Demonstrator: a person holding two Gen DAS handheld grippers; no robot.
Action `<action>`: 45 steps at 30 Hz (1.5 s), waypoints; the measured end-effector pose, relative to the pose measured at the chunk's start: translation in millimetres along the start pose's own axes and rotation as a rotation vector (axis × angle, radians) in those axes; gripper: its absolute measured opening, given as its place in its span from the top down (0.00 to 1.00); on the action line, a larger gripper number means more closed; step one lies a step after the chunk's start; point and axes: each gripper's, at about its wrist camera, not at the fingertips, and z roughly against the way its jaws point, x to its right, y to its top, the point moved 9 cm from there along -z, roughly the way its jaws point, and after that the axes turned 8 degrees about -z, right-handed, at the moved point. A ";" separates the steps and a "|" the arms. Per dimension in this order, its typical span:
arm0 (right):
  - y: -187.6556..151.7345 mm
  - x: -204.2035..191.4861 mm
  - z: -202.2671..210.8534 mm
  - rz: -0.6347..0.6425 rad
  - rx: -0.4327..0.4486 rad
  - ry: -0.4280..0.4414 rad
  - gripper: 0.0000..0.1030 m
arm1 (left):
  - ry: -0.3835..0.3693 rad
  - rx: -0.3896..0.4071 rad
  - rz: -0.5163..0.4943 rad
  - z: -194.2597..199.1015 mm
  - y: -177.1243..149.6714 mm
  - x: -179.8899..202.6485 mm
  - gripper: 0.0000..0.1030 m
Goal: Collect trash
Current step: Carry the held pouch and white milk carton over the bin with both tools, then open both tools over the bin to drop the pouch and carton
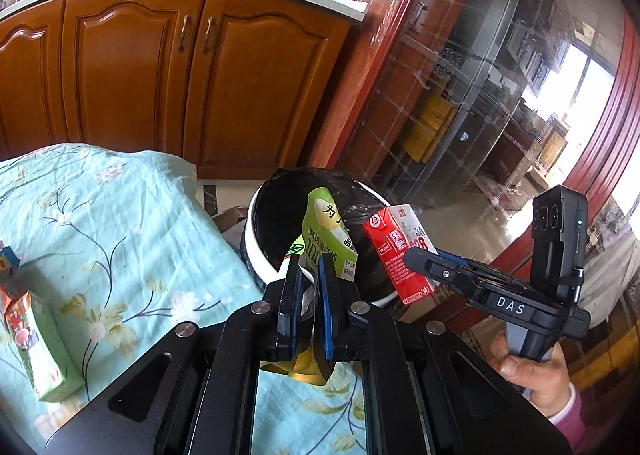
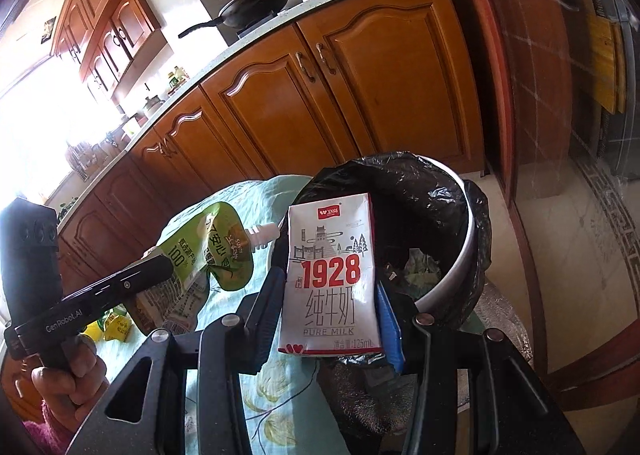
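Observation:
My left gripper (image 1: 310, 267) is shut on a green drink pouch (image 1: 326, 235) and holds it over the near rim of the white trash bin (image 1: 256, 251) with a black bag liner. My right gripper (image 2: 326, 287) is shut on a red and white 1928 milk carton (image 2: 330, 275), held upright over the bin (image 2: 452, 275). In the left wrist view the carton (image 1: 400, 251) and right gripper (image 1: 420, 259) hang over the bin's right side. In the right wrist view the pouch (image 2: 208, 251) and left gripper (image 2: 160, 267) are at left. Crumpled trash (image 2: 420, 267) lies inside the bin.
A table with a light blue flowered cloth (image 1: 120, 223) is at left, with a green juice carton (image 1: 36, 343) lying on it. Wooden kitchen cabinets (image 1: 160, 71) stand behind. A glass-fronted red cabinet (image 1: 460, 95) is at right.

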 end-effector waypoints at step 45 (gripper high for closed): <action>31.7 41.7 -35.3 -0.061 -0.038 -0.073 0.53 | 0.054 -0.100 0.046 -62.5 5.1 -15.4 0.66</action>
